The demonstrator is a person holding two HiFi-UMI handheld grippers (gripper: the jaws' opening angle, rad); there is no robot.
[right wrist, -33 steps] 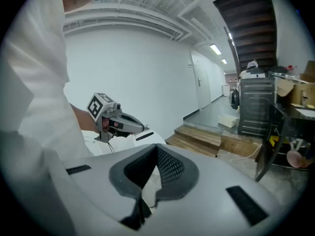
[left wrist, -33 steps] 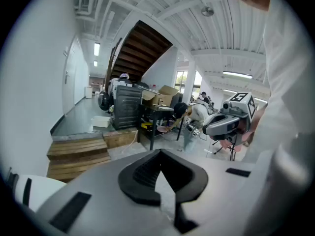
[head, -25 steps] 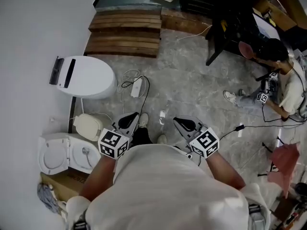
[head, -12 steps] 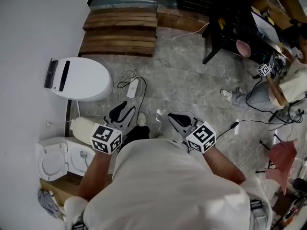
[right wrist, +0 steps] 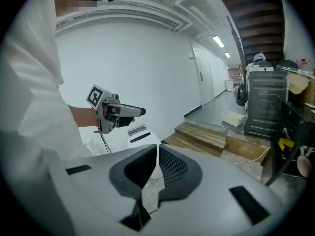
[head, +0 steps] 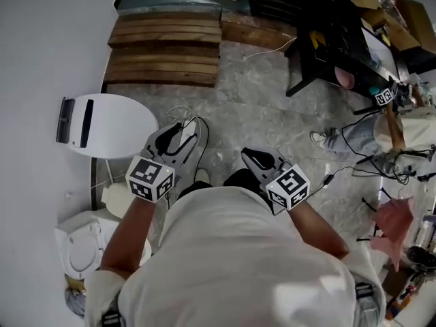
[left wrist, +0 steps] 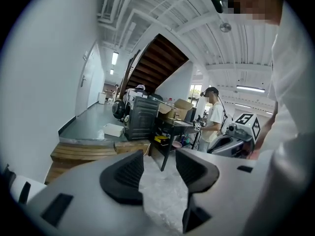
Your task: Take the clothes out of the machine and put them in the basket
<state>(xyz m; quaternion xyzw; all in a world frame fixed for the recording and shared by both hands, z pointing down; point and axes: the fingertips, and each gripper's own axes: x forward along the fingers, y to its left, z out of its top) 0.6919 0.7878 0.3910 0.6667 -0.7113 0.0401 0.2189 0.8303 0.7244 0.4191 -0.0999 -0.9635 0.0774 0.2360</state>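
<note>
Two grey hand-held grippers, each with one black-and-white marker cube, are held out over the mottled grey stone floor (head: 266,114). The left gripper (head: 178,129) has its jaws apart and opening, with only floor between the ribbed pads. The right gripper (head: 257,161) has its jaws together, with nothing caught in them.

One small white machine with a round lid (head: 80,251) stands at the lower left, partly behind the person's left arm. One grey-blue bundle of cloth (head: 73,300) lies just beside it at the bottom edge. Neither gripper touches either. Nearby stand one white oval unit with a dark strip (head: 109,118) and one stepped wooden plank platform (head: 163,50). One other person (head: 402,131) is at the right edge.

A second ago the left jaws were together. Both grippers have since moved forward; the left one now overlaps the white cable coil (head: 178,111) on the floor, and more of the machine is hidden.
</note>
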